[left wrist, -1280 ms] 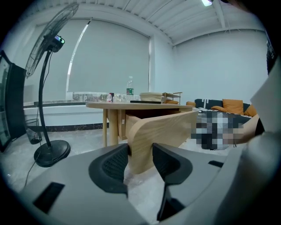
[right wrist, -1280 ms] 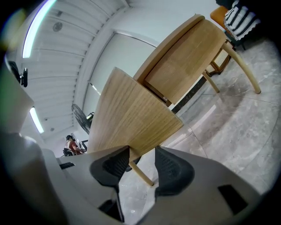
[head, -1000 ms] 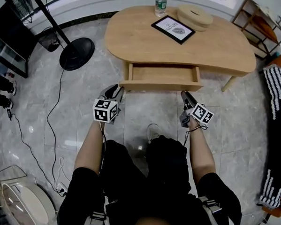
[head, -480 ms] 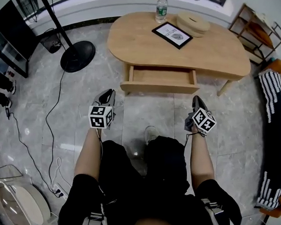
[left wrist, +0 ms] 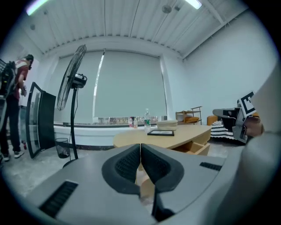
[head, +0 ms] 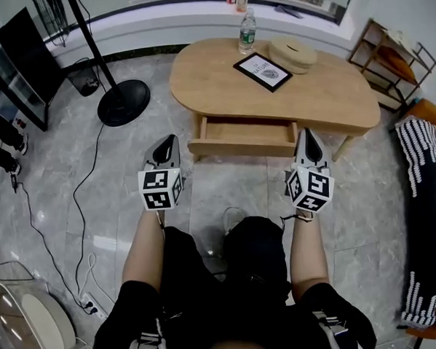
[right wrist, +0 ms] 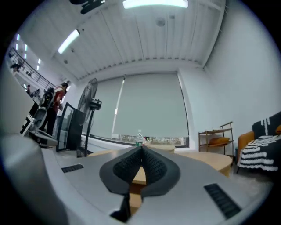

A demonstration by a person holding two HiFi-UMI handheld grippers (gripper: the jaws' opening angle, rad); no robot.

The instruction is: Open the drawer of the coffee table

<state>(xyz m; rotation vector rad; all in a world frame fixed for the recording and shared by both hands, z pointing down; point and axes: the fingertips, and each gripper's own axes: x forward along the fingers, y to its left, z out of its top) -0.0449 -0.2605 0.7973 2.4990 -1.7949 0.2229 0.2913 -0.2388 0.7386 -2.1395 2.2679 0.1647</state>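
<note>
The light wooden coffee table (head: pixel 213 86) stands ahead of me, and its drawer (head: pixel 243 134) is pulled out and looks empty. My left gripper (head: pixel 168 140) hangs in the air left of the drawer front, clear of it. Its jaws have just been closing and meet with nothing between them (left wrist: pixel 140 148). My right gripper (head: pixel 308 133) is raised off the drawer's right corner. Its jaws have also just closed, tips touching, empty (right wrist: pixel 142 150). The left gripper view shows the open drawer (left wrist: pixel 198 148) and the right gripper (left wrist: pixel 232 124) beyond it.
On the table are a water bottle (head: pixel 247 30), a framed picture (head: pixel 262 71) and a round wooden box (head: pixel 293 53). A fan stand (head: pixel 118 84) and a cable (head: pixel 87 177) lie left. A striped throw (head: pixel 424 210) lies right. A person (left wrist: pixel 13 110) stands far left.
Both grippers have risen from near the floor by the drawer front and their jaws have shut. The right one has rolled. The drawer stays pulled out.
</note>
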